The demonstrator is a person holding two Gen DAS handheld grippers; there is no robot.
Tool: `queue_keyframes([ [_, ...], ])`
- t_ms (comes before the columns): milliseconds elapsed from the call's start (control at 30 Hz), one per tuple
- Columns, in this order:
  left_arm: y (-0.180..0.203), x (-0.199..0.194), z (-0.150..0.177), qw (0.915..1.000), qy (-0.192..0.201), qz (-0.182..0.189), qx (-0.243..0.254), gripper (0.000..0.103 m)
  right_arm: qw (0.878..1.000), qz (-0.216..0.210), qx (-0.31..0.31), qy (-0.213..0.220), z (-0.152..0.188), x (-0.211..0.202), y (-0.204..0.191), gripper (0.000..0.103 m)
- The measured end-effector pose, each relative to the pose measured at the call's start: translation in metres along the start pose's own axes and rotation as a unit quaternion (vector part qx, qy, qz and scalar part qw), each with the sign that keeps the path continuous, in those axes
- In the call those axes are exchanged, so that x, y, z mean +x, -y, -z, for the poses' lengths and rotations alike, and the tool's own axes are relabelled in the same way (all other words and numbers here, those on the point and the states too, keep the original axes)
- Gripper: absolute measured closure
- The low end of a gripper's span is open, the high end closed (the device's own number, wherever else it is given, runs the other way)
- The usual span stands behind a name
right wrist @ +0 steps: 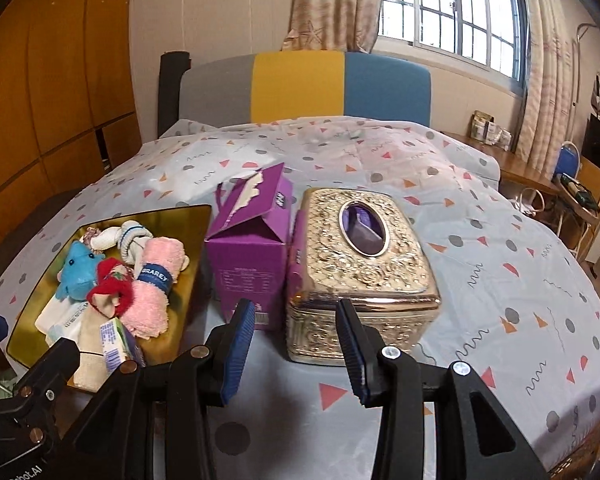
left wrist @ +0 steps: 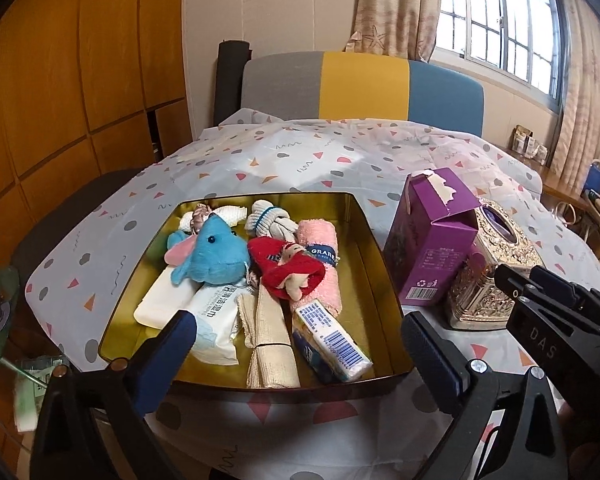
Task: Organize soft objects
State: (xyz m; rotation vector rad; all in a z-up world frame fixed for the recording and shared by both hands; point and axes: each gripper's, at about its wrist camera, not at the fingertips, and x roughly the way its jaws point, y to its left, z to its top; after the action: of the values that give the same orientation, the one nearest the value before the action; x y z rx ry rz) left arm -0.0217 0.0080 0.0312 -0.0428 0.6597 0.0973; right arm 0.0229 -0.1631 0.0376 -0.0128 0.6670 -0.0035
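Observation:
A gold tray (left wrist: 370, 232) (right wrist: 188, 216) holds soft things: a blue plush toy (left wrist: 216, 254) (right wrist: 78, 268), a red plush (left wrist: 288, 268) (right wrist: 114, 286), a rolled pink towel (left wrist: 320, 268) (right wrist: 154, 284), white knotted socks (left wrist: 268, 216), a beige cloth (left wrist: 272, 344), a wet-wipe pack (left wrist: 216, 320) and a tissue pack (left wrist: 332, 340). My left gripper (left wrist: 300, 332) is open and empty over the tray's near edge. My right gripper (right wrist: 296, 312) is open and empty just in front of the gold tissue box (right wrist: 360, 268), touching nothing.
A purple carton (left wrist: 432, 240) (right wrist: 252, 236) with a torn top stands between the tray and the gold tissue box (left wrist: 492, 268). All sit on a patterned tablecloth (right wrist: 500, 272). A tricolour sofa back (left wrist: 364, 88) is behind. A wooden side table (right wrist: 532, 172) is at the right.

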Motion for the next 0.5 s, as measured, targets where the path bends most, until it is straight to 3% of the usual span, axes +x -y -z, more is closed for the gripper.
queue_keyframes([
  [500,-0.011,0.001,0.002,0.9994,-0.001,-0.021,-0.028,0.000,1.000,-0.008,-0.004,-0.007,0.003,0.001,-0.002,0.061],
])
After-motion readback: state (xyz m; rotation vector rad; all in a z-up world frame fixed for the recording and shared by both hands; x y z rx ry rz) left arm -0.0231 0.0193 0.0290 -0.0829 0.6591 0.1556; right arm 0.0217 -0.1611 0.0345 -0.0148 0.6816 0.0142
